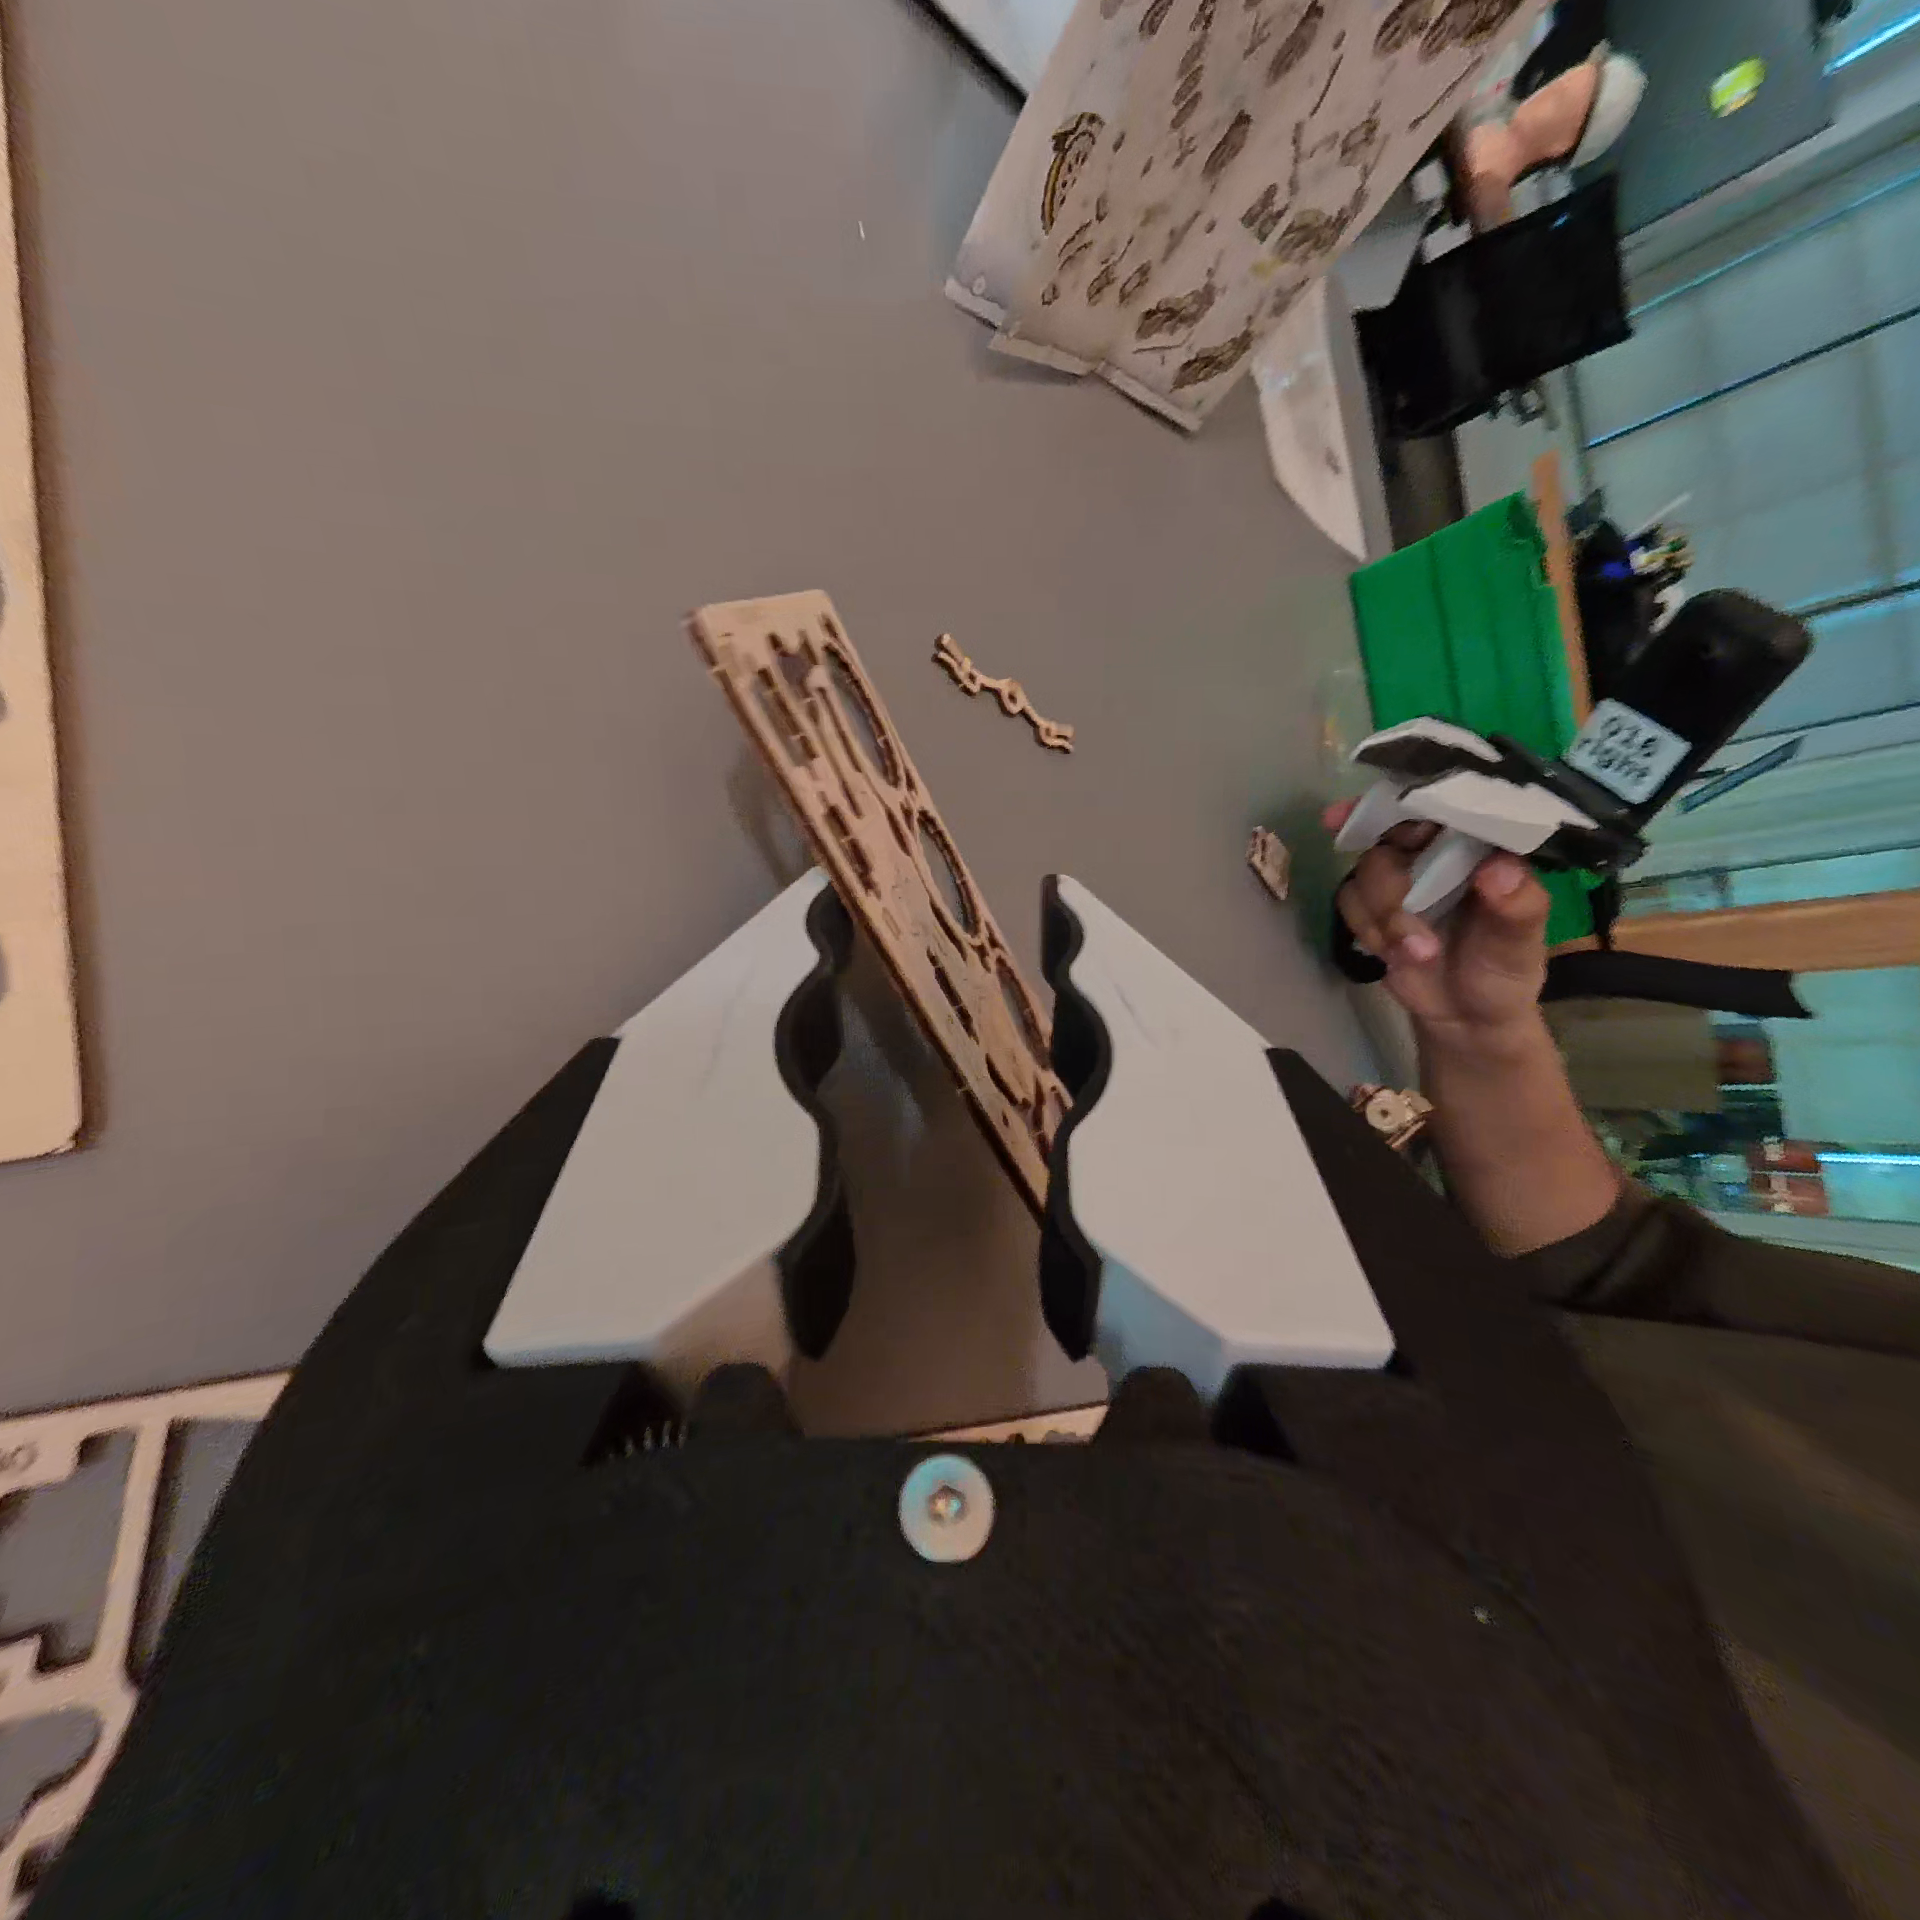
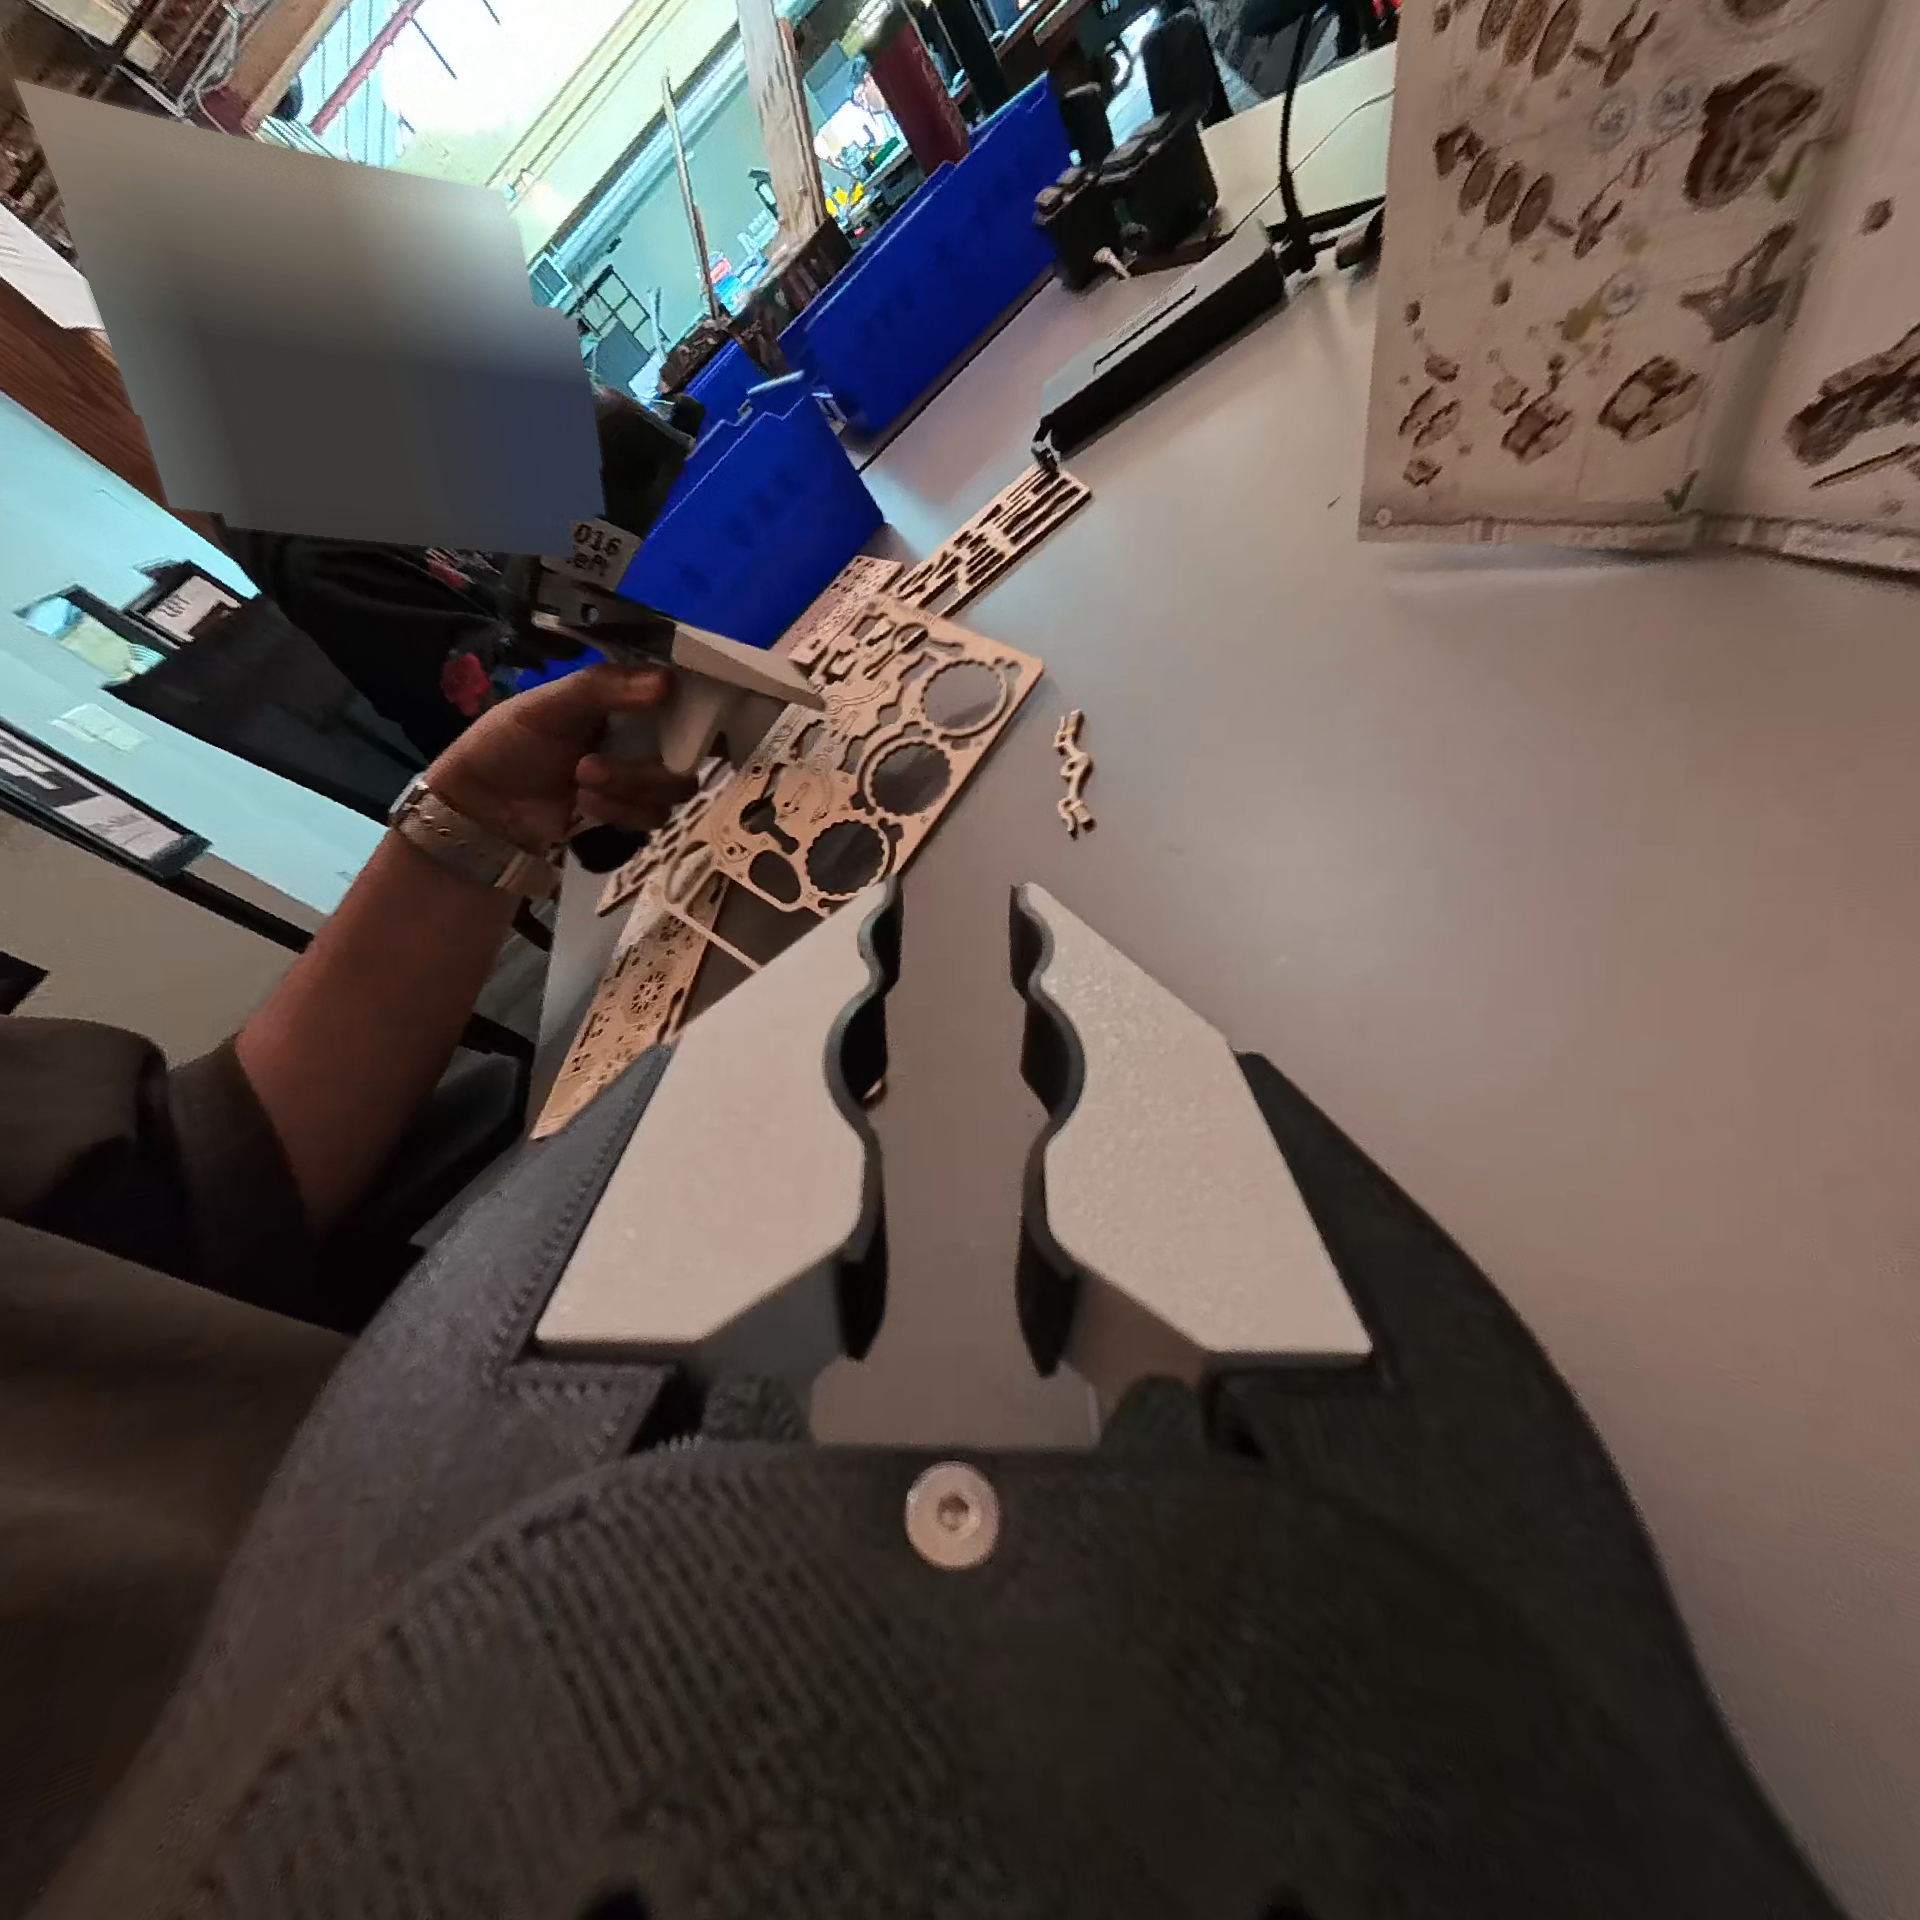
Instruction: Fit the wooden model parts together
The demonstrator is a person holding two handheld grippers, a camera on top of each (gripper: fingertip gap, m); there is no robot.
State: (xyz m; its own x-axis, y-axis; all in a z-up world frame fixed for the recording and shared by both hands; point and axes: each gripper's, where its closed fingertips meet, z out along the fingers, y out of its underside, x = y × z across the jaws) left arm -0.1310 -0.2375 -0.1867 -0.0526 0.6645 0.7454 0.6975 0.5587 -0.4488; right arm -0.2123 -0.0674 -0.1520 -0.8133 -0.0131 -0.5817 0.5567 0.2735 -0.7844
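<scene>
Wooden parts sheet, laser-cut with round gear holes, sits between the fingers of my left gripper; its long axis runs away from me and leans left, the far corner tilted up off the grey table. The fingers stand apart with a gap on the left side of the sheet, so I cannot tell if they truly pinch it. My right wrist view shows the same sheet lying low among other cut sheets, under the left gripper. Right of it, a small loose wooden piece lies alone on open table. My right gripper hangs over bare table, fingers apart and holding nothing. The instruction sheet stands at the far right edge.
</scene>
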